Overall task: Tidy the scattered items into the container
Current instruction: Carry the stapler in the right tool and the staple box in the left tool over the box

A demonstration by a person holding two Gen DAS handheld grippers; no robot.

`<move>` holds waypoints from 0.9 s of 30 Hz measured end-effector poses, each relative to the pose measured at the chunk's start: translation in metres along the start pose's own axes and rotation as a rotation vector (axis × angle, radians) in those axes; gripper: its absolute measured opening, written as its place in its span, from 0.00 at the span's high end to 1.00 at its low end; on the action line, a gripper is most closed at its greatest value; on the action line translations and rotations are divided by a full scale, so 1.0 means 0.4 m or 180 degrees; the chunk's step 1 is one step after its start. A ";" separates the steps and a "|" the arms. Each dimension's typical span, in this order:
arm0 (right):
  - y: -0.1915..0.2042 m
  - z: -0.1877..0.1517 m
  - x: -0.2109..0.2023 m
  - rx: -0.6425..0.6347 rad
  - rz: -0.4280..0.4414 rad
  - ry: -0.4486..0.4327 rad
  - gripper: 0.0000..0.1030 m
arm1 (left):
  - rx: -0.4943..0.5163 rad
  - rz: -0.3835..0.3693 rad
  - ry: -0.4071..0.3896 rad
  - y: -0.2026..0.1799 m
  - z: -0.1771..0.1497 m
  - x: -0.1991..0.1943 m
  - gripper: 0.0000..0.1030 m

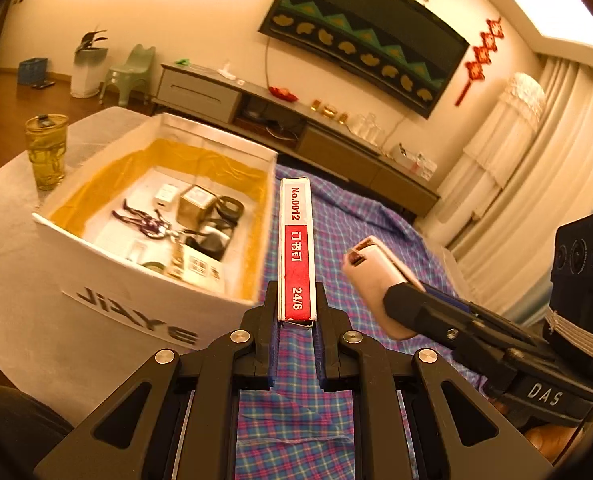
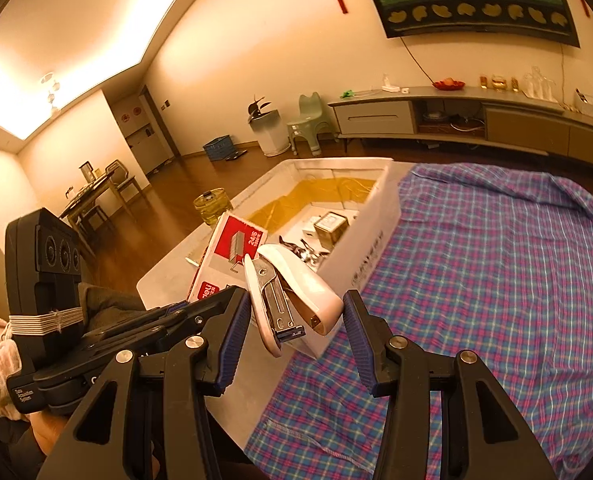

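My left gripper [image 1: 296,312] is shut on a red and white staple box [image 1: 295,252], held up just right of the white container [image 1: 136,280]. The box also shows in the right wrist view [image 2: 228,256]. My right gripper [image 2: 296,320] is shut on a white stapler [image 2: 288,300], held above the container's near corner; the stapler also shows in the left wrist view [image 1: 376,276]. The container [image 2: 372,240] has a yellow lining and holds a small gold box [image 1: 196,204], a white charger [image 1: 166,196], a cord and other small items.
A glass of yellow-green drink [image 1: 47,150] stands on the round white table [image 1: 12,248] left of the container. A blue and pink plaid cloth [image 2: 496,272] covers the surface to the right. A TV cabinet [image 1: 296,128] stands along the far wall.
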State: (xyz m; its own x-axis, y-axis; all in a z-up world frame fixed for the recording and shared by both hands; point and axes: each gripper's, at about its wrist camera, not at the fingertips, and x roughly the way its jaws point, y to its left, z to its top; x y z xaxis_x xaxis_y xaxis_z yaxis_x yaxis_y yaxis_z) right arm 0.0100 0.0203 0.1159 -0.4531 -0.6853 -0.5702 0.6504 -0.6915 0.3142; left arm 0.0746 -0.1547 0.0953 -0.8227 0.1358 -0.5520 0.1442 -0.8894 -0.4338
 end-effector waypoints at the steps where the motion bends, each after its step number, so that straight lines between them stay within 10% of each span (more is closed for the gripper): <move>1: 0.006 0.006 0.004 -0.0013 -0.0003 -0.0002 0.52 | -0.0021 0.0004 -0.0018 0.012 0.006 -0.004 0.86; 27: 0.102 0.184 0.219 -0.0421 -0.0070 0.0328 0.52 | -0.0577 0.0283 -0.0113 0.275 0.162 0.066 0.86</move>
State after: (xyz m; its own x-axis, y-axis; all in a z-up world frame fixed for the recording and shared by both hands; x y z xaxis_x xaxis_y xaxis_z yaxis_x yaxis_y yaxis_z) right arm -0.0481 -0.0849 0.1347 -0.4077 -0.6386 -0.6526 0.7188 -0.6652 0.2019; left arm 0.0330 -0.2772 0.0791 -0.8208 0.0419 -0.5697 0.3112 -0.8036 -0.5073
